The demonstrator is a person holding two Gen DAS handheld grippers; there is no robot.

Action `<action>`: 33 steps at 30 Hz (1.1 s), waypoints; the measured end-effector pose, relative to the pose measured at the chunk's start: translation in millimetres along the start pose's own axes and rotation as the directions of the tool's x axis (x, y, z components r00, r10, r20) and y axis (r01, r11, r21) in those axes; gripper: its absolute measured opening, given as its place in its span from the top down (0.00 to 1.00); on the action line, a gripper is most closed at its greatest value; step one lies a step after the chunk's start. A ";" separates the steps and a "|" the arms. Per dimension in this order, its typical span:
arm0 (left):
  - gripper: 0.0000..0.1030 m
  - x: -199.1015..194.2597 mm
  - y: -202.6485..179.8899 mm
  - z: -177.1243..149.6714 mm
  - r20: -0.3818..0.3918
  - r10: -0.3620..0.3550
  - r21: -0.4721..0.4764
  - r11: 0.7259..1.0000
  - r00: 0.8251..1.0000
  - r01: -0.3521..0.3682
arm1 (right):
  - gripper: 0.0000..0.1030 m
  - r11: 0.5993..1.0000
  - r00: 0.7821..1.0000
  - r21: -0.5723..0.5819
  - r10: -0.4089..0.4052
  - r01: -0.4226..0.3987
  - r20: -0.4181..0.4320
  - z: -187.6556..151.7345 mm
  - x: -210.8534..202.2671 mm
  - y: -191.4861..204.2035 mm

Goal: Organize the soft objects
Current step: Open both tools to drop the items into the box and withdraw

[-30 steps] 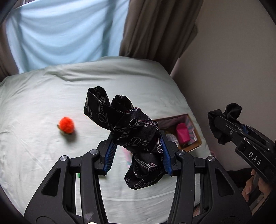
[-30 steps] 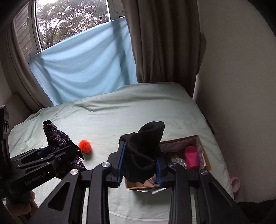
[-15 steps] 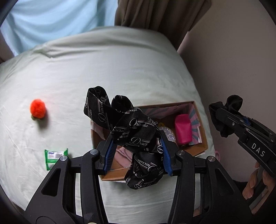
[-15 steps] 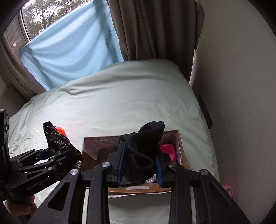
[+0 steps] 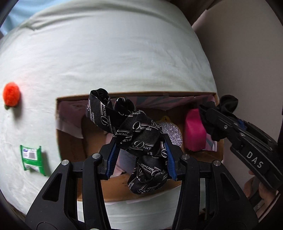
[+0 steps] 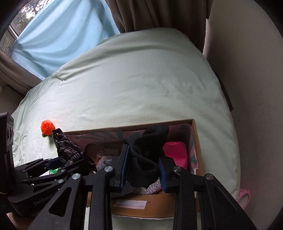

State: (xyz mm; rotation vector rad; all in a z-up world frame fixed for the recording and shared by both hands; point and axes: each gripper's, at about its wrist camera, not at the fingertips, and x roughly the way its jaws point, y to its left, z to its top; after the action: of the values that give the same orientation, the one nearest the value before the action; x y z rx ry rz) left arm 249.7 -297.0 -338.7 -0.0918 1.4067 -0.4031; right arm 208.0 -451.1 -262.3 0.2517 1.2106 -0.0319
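My left gripper is shut on a black printed scarf and holds it over the open cardboard box. My right gripper is shut on a black sock, also above the box. The right gripper with the sock shows at the right of the left wrist view. The left gripper with the scarf shows at the left of the right wrist view. Inside the box lie a pink item, a glittery silver item and pale fabric.
The box sits near the front right edge of a pale green bed. An orange pom-pom and a green tissue pack lie on the bed to the left. A wall and curtains stand at the right and back.
Both grippers have moved forward and down toward the box with their cloth items still held. The box now fills the lower middle of both views.
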 end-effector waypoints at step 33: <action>0.03 -102.8 26.5 -47.9 0.139 0.118 -0.037 0.993 0.983 -0.114 | 0.00 0.998 0.996 -0.054 0.037 -0.033 0.081 -8.3 -57.9 21.5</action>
State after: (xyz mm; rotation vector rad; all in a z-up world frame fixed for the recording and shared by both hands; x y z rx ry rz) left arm 198.1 -230.5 -258.3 -0.0600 1.2712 -0.2747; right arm 183.1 -434.8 -207.5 0.2236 1.1240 0.0202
